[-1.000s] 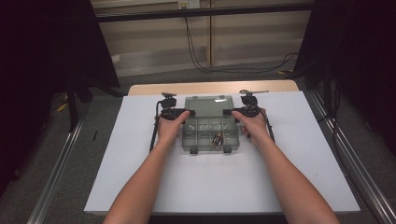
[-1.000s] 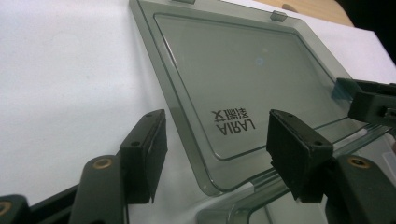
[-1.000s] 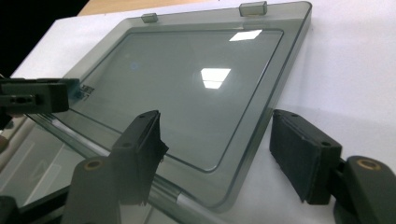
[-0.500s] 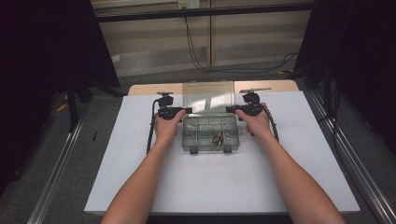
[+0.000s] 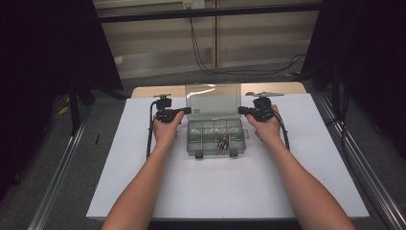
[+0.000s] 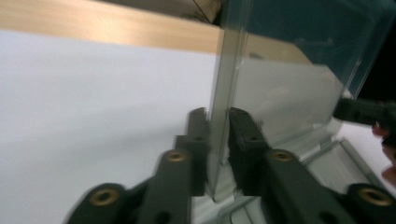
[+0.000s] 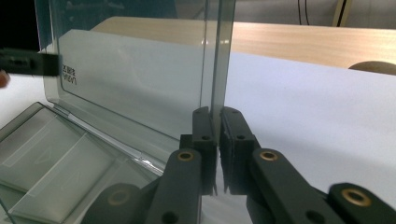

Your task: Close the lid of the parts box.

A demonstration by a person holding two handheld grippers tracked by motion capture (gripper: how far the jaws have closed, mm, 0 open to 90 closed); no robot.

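Note:
A clear plastic compartment box point(image 5: 206, 143) sits on the white sheet, with small dark and gold parts point(image 5: 222, 143) in one front compartment. Its see-through lid point(image 5: 213, 98) stands nearly upright at the back. My left gripper point(image 5: 187, 111) pinches the lid's left edge and my right gripper point(image 5: 242, 110) pinches its right edge. In the left gripper view the lid point(image 6: 280, 93) runs edge-on between the left gripper point(image 6: 217, 121) pads. In the right gripper view the lid point(image 7: 130, 79) sits the same way in the right gripper point(image 7: 215, 116). Both pairs of jaws have just been closing onto the lid.
The white sheet point(image 5: 230, 191) covers most of a wooden table point(image 5: 282, 88), whose far edge shows behind the box. Black cables point(image 5: 149, 139) trail from the grippers along both forearms. Metal rails point(image 5: 354, 167) run along either side of the table.
The lid has swung up and back from a low tilt to nearly upright. Both grippers moved away from the person along with its side edges.

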